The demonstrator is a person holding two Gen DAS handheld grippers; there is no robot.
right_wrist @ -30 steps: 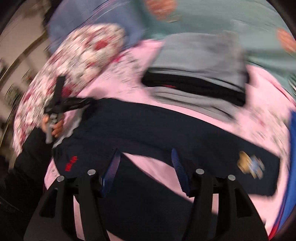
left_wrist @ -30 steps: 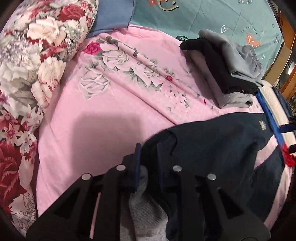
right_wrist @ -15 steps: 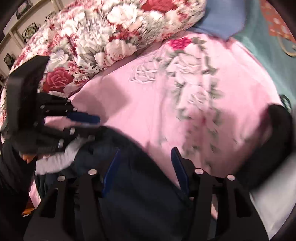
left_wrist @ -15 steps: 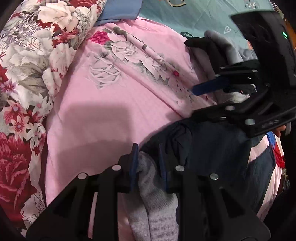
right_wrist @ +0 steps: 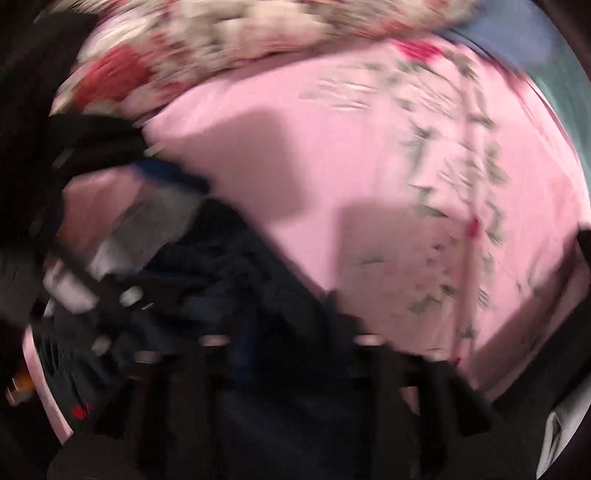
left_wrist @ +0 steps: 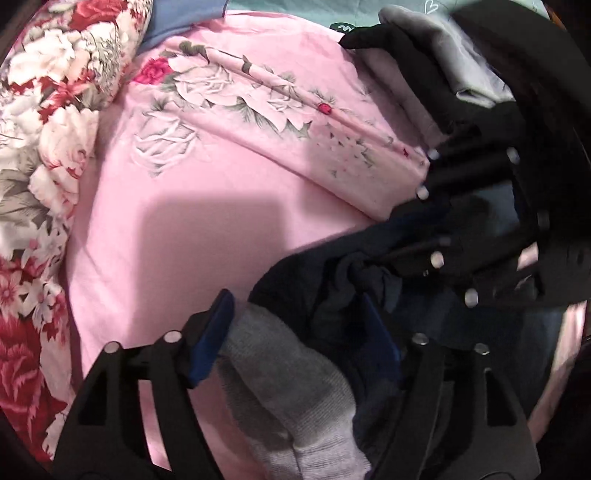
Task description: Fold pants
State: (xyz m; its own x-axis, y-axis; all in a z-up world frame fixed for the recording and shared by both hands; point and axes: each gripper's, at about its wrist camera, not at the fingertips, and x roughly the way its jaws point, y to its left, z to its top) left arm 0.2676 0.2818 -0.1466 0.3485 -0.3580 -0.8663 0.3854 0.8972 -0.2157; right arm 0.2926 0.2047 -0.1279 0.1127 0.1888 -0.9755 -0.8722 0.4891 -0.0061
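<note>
The dark navy pants [left_wrist: 321, 288] with a grey lining [left_wrist: 295, 387] lie bunched on the pink floral bedsheet [left_wrist: 207, 206]. My left gripper [left_wrist: 299, 325] is open, with the pants' grey and navy fabric lying between its blue-padded fingers [left_wrist: 214, 332]. My right gripper [left_wrist: 376, 266] shows at the right of the left wrist view, its tips pinched on a twisted fold of the navy fabric. The right wrist view is motion-blurred; the navy pants [right_wrist: 229, 280] fill its lower left, and its own gripper [right_wrist: 288, 332] is too smeared to judge there.
A floral quilt [left_wrist: 44, 147] is heaped along the left. A stack of folded grey and black clothes [left_wrist: 436, 62] sits at the back right on the bed. A teal cover [left_wrist: 295, 7] lies beyond it.
My left gripper has opened from its hold on the pants. My right gripper has swung over from the pant leg and closed on the bunched fabric just in front of the left one.
</note>
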